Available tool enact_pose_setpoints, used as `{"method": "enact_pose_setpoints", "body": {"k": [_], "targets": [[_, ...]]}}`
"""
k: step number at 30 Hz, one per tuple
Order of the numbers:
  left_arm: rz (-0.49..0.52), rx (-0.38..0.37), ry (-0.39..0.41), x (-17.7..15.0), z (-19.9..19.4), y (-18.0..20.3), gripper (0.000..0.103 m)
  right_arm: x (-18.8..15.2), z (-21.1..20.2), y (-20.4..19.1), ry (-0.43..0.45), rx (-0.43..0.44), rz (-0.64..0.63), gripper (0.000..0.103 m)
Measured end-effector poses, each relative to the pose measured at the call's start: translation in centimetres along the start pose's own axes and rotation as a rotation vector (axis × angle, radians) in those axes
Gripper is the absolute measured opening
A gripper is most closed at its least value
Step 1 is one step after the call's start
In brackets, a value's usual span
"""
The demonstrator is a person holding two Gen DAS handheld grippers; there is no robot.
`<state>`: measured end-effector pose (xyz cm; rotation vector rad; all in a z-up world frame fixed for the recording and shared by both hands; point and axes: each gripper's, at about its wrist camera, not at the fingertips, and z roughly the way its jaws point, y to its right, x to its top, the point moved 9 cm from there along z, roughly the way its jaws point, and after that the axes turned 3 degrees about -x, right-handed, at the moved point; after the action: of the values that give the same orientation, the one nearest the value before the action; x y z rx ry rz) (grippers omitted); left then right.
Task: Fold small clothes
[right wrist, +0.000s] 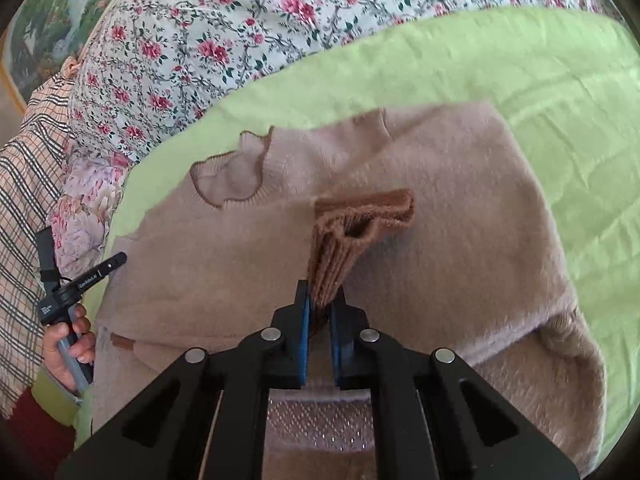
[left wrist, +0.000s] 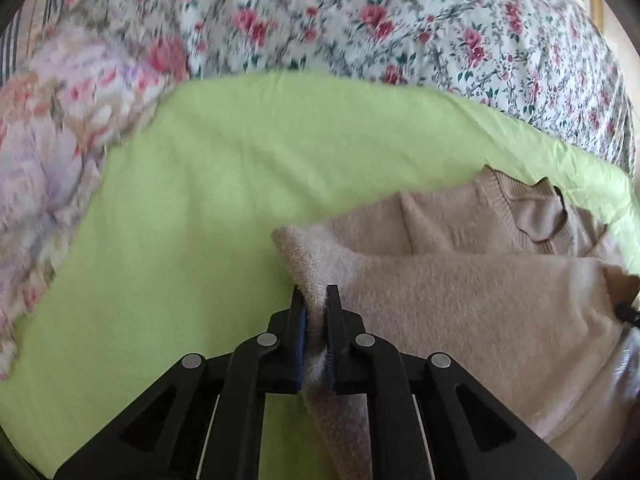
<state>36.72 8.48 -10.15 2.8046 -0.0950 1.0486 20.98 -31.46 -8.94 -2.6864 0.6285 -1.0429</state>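
Your left gripper (left wrist: 316,294), angled down, jaws clenched on the fuzzy beige sweater's (left wrist: 480,312) fold; right gripper (right wrist: 322,300) pinches its ribbed brown cuff (right wrist: 340,248); smooth green sheet (left wrist: 200,200) beneath.

2 close wrist views angled down, sharing the beige sweater (left wrist: 460,300) (right wrist: 400,168).

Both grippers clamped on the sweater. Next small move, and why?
Probably lift the right gripper a little and carry the brown cuff across the chest, laying the sleeve flat. The cuff is pinched and bunched over the beige sweater, while the left gripper is shut on a fabric edge, anchoring it on the green sheet. The neckline lies flat already.
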Motion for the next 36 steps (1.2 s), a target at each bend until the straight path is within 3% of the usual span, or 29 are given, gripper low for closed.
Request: {"method": "enact_pose_setpoints", "body": {"k": [2,4,5,7,9,12,13,14,16,18,23,25,30,32,34,36], "targets": [[-0.022,-0.022,0.010,-0.3,-1.4,-0.2,0.010,0.0,-0.1,-0.1,-0.009,0.013,0.016,0.011],[-0.030,-0.046,0.012,-1.1,-3.0,0.0,0.011,0.1,-0.3,0.2,-0.009,0.013,0.038,0.019],[-0.034,-0.073,0.015,-1.8,-4.3,0.2,0.018,0.3,-0.4,0.4,0.001,0.019,0.053,0.024],[-0.025,-0.102,0.019,-3.3,-6.5,1.2,0.031,0.4,-0.6,0.5,0.016,0.035,0.078,0.043],[-0.004,-0.112,0.019,-4.9,-7.8,2.5,0.043,0.6,-0.4,0.9,0.020,0.047,0.110,0.047],[0.060,-0.086,-0.017,-7.5,-8.0,4.4,0.043,0.9,0.1,1.4,0.013,0.045,0.148,0.045],[0.080,-0.046,-0.033,-8.2,-7.6,4.5,0.043,1.0,0.2,1.3,0.010,0.039,0.135,0.022],[0.097,0.004,-0.061,-8.9,-6.8,4.4,0.042,1.4,-0.1,1.0,0.018,0.037,0.114,0.008],[0.079,0.073,-0.114,-9.9,-5.4,3.5,0.026,2.5,-1.9,-0.3,0.094,0.075,0.071,0.008],[0.014,0.065,-0.102,-10.0,-5.6,2.6,0.026,2.9,-3.4,-1.0,0.136,0.036,-0.004,0.008],[-0.075,0.071,-0.090,-10.4,-6.2,1.5,0.026,0.3,-0.7,3.0,-0.038,-0.084,0.061,0.015],[-0.075,0.083,-0.088,-10.7,-6.5,1.5,0.026,-0.5,-1.1,4.0,-0.030,-0.048,0.109,0.015],[-0.152,0.049,-0.100,-11.4,-8.1,0.6,0.027,-1.2,-4.5,4.6,0.010,-0.060,0.102,0.016],[-0.154,0.041,-0.088,-11.6,-9.6,0.7,0.026,-1.6,-6.1,4.6,0.022,-0.054,0.094,0.025],[-0.143,0.033,-0.076,-11.9,-11.0,1.0,0.026,-2.2,-7.8,4.5,0.037,-0.046,0.075,0.041],[-0.137,0.002,-0.070,-12.6,-12.6,1.6,0.027,-3.1,-9.5,4.3,0.042,-0.035,0.049,0.042]]}}
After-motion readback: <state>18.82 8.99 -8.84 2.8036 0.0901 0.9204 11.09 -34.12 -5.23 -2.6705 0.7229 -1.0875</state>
